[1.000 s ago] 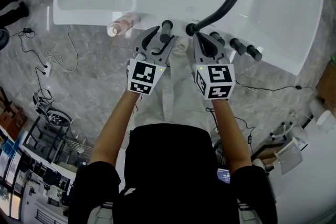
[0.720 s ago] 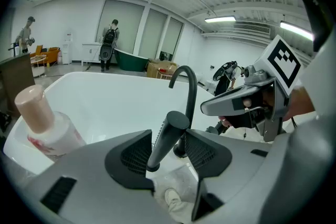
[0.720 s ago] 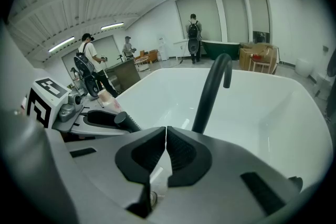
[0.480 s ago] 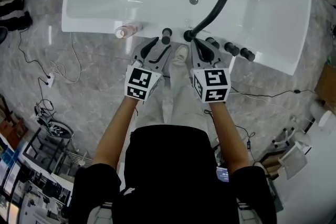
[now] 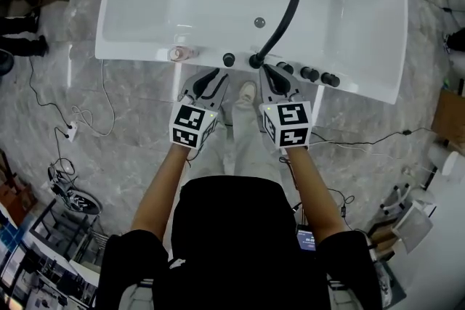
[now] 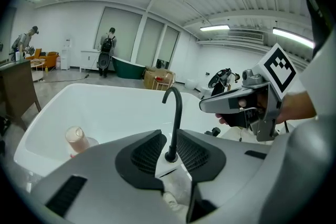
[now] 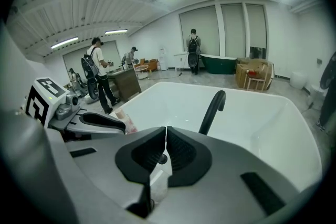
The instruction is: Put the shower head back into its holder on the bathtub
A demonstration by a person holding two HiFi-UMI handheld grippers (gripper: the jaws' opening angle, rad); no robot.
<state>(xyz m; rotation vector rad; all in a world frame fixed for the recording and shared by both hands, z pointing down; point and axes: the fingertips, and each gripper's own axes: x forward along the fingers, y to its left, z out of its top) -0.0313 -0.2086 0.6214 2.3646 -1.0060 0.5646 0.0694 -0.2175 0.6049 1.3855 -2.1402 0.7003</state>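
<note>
Shower head (image 5: 229,59) looks like the short black stick standing up on the near rim of the bathtub (image 5: 363,87), just left of the foot of the tall black tap (image 5: 280,22). I think it sits in its holder there, but the holder is too small to see. It stands by itself and nothing touches it, so the job looks done.

The left gripper (image 5: 212,78) hangs on the near side of the rim, apart from the shower head. Its jaws have just been closing, and there is a small gap between them. Nothing is in that gap; the tap that shows through it is far off behind. Empty jaws make sense if the shower head needs no help to stay put.

The right gripper (image 5: 267,72) hangs beside it, near the foot of the tap. Its jaws are pressed together on nothing. Both grippers point down toward the rim but touch nothing, which fits a job that is over.

A pink bottle (image 5: 178,53) stands on the rim to the left. Black knobs (image 5: 311,74) sit in a row to the right. Neither is in the way.
</note>
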